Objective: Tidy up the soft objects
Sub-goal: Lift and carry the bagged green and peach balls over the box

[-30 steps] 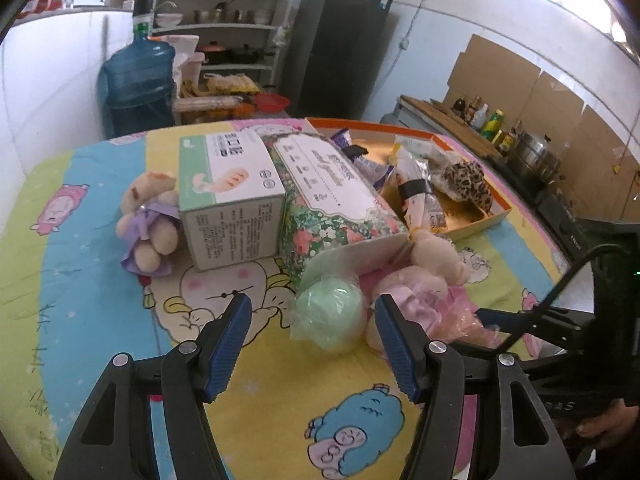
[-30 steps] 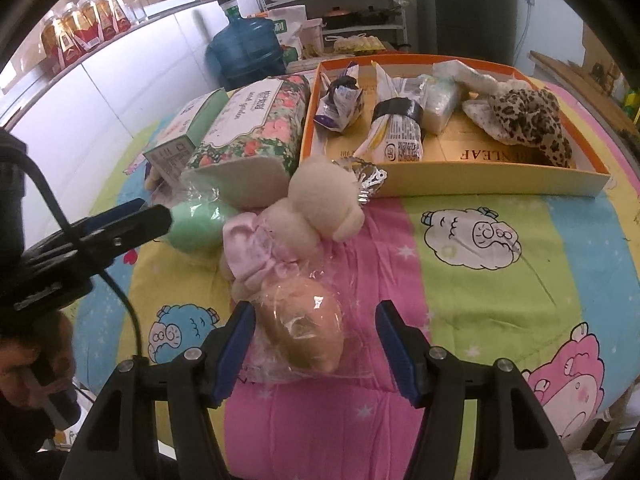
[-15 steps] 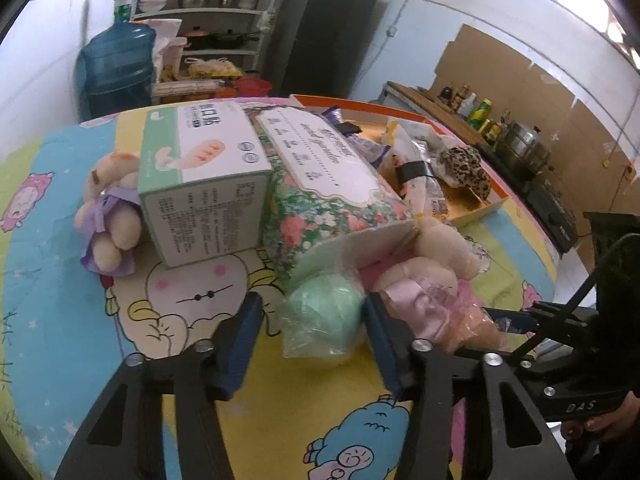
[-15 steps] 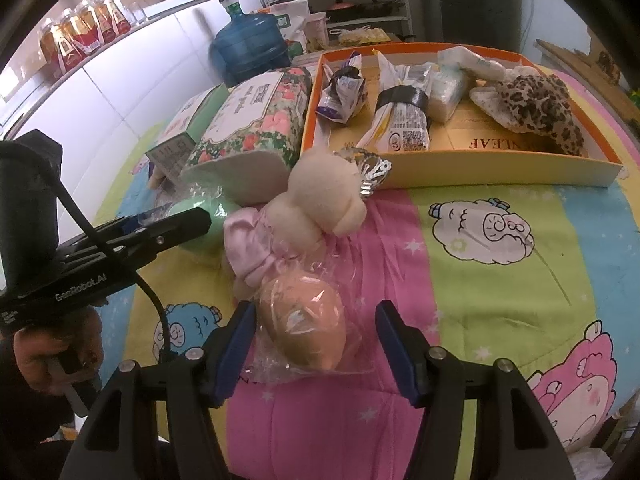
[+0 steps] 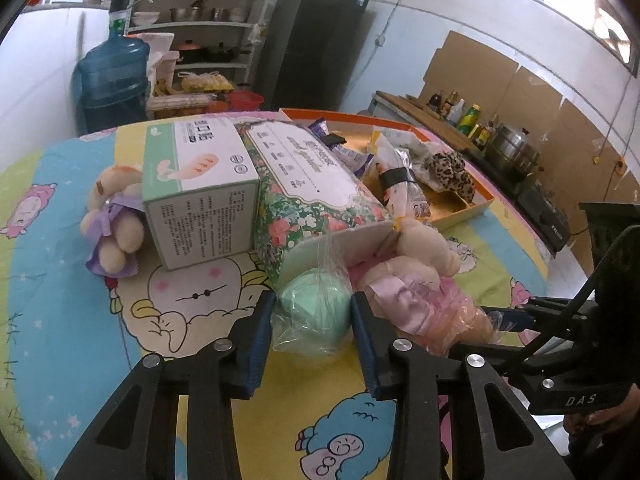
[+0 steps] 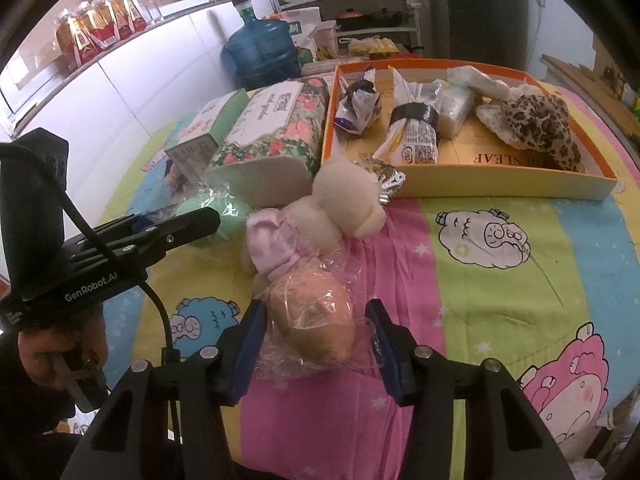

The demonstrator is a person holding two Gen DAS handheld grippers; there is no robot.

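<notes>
A green soft ball in a clear bag (image 5: 316,312) lies on the cartoon tablecloth against a floral tissue pack (image 5: 308,188). My left gripper (image 5: 313,320) has closed on it, both pads touching its sides. An orange soft ball in a clear bag (image 6: 316,320) lies near the table's front edge. My right gripper (image 6: 316,332) straddles it with the jaws narrowed, pads at the bag. A cream plush bear with a pink bow (image 6: 332,212) lies between the two balls. A second plush with a purple bow (image 5: 112,220) lies left of a green-white box (image 5: 200,188).
An orange-rimmed tray (image 6: 516,188) at the back right holds snack packets, a tissue pack and a leopard-print cloth (image 6: 536,124). A blue water jug (image 5: 110,80) and shelves stand beyond the table. The left gripper's body shows in the right wrist view (image 6: 120,240).
My left gripper moved forward around the green ball and closed onto it. My right gripper moved forward over the orange ball and narrowed around it.
</notes>
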